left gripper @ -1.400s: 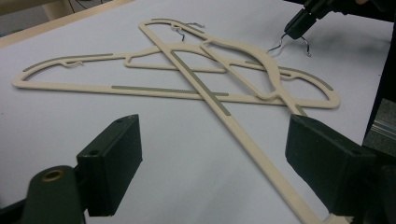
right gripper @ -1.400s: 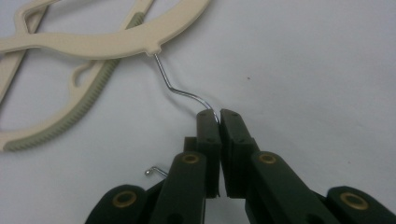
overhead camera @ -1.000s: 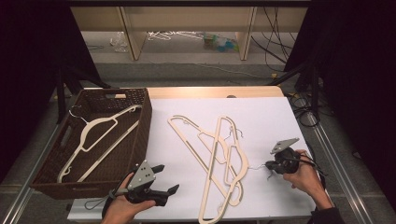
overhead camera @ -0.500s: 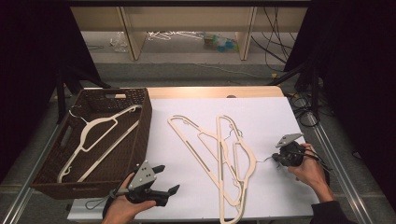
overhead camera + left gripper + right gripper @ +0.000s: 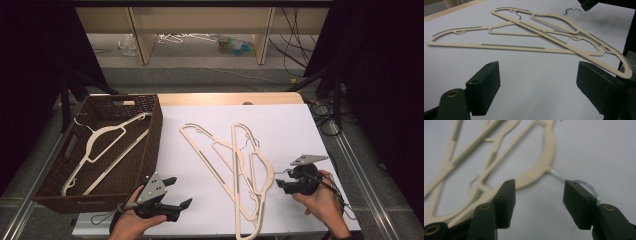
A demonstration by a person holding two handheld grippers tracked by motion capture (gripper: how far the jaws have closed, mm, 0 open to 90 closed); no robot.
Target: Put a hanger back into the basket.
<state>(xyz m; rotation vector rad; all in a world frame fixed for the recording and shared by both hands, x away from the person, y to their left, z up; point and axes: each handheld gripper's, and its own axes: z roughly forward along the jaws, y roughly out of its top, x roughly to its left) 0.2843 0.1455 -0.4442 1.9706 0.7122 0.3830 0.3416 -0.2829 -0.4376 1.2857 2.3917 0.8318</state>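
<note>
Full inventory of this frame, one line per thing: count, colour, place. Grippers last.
Cream plastic hangers with metal hooks on the sheet: three, cream, overlapping at the middle of the table.
Cream plastic hanger in the basket: one, cream, lying slantwise inside.
Dark brown woven basket: one, dark brown, table's left side.
White sheet covering the table: one, white, under the hangers.
Wooden table edge: one, light wood, far side.
Left gripper: one, black, near left, jaws open over bare sheet.
Right gripper: one, black, near right, jaws just opened, a hanger's metal hook just beyond its pads.
</note>
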